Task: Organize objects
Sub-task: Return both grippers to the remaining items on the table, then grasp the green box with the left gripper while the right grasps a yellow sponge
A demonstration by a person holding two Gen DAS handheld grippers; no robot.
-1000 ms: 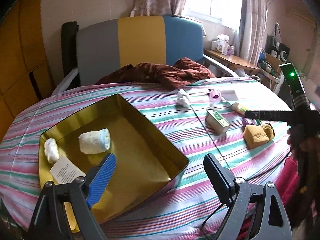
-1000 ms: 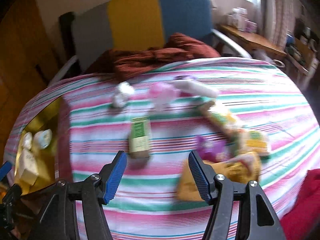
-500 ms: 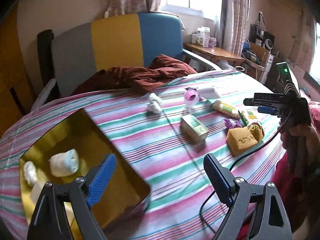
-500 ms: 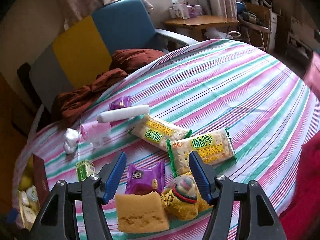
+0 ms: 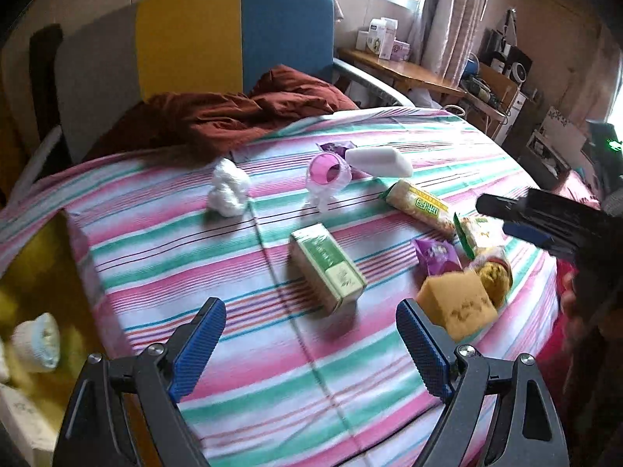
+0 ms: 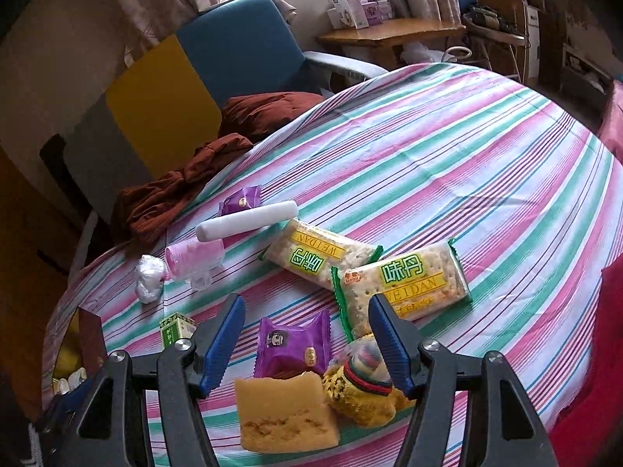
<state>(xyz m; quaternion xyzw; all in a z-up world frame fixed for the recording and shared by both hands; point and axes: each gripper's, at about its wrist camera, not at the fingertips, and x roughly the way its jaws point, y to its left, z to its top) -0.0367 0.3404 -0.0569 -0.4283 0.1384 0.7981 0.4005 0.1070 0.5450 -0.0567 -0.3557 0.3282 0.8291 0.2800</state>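
now left gripper [image 5: 311, 336], wide open and empty, has swung from gold tray [image 5: 43, 272] toward green box [image 5: 329, 268].

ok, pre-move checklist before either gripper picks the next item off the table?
1. Left gripper open, nothing between its fingers: ok.
2. Right gripper open, holding nothing: ok.
3. Right gripper's nearest items, the purple snack packet and the yellow knitted toy, not pinned under other things: ok.
4. Green box ahead of the left gripper stands apart from its neighbours: ok.
5. Gold tray has room: cannot tell, mostly out of frame.
6. Clearance between the grippers: cannot tell.
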